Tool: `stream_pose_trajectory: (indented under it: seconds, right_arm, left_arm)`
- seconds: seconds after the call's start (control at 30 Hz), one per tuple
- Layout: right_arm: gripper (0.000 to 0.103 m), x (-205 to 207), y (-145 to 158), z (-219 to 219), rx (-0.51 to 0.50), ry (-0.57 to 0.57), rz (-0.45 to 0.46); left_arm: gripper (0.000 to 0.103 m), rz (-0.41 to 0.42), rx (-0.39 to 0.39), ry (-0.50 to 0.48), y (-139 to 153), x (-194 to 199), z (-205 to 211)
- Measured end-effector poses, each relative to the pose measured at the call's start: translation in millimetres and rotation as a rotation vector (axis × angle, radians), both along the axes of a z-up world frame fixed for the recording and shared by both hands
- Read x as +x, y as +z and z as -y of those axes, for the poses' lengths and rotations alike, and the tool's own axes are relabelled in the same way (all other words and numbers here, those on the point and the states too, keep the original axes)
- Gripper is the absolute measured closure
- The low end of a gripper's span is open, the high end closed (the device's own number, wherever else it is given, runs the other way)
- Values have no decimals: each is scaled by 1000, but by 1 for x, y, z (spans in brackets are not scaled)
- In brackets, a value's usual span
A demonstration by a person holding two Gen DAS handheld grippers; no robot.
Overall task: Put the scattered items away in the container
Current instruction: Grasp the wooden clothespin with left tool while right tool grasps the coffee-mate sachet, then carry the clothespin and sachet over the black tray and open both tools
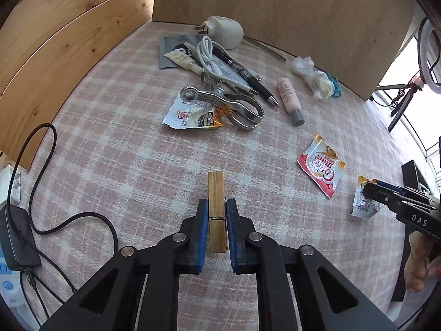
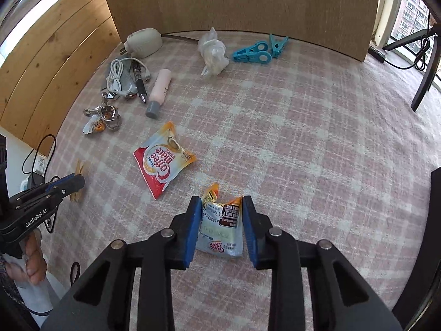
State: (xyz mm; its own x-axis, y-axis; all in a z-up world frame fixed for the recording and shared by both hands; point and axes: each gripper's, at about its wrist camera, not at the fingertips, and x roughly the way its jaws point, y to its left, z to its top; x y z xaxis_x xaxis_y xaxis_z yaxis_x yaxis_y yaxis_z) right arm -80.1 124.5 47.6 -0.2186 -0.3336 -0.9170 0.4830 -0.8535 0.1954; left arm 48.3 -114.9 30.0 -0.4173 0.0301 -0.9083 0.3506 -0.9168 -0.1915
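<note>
The left gripper [image 1: 216, 207] has its blue pads closed against both sides of a wooden clothespin [image 1: 216, 201], which points straight ahead along the fingers over the pink checked cloth [image 1: 124, 151]. The right gripper [image 2: 220, 207] has its jaws partly apart, straddling a crumpled creamer sachet [image 2: 220, 229]; the pads [image 2: 193, 220] touch its edges, though whether it is lifted off the cloth cannot be told. Just ahead and to the left of it lies a flat Coffee-mate packet [image 2: 162, 160]. Farther back, near the wooden panel [image 1: 69, 41], sits a loose heap: metal tongs [image 1: 231, 104] lying on a torn wrapper [image 1: 190, 115], their arms spread a little and holding nothing, then a black pen [image 1: 248, 80], a coiled white cable [image 1: 209, 58], a white plug adapter [image 1: 226, 31] and a grey pouch [image 1: 171, 52]. A pink tube [image 2: 161, 88] with a grey cap lies beside them. By the cardboard wall [image 2: 248, 0] are a crumpled clear bag [image 2: 213, 52] and blue plastic pegs [image 2: 256, 52] (the container itself is not clearly identifiable in either view)
</note>
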Motion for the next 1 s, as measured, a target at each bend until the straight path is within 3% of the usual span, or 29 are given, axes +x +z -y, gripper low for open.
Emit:
stream_pose_trajectory:
  seconds: [0.2, 0.3, 0.4, 0.63, 1.0]
  right_arm:
    - [74, 7, 32, -34, -36, -64, -60]
    - [74, 11, 49, -43, -43, -122, -81]
    - [74, 14, 59, -81, -54, -199, -102]
    - [74, 35, 83, -192, -57, -467, -147]
    - [74, 117, 118, -364, -17, -867, -221]
  left_arm:
    - [91, -45, 3, -38, 23, -3, -8]
    - [91, -74, 19, -96, 37, -13, -28]
    - [91, -98, 34, -183, 50, -27, -59]
    - [91, -129, 71, -461, 75, -58, -170]
    - [91, -129, 142, -925, 98, -43, -362]
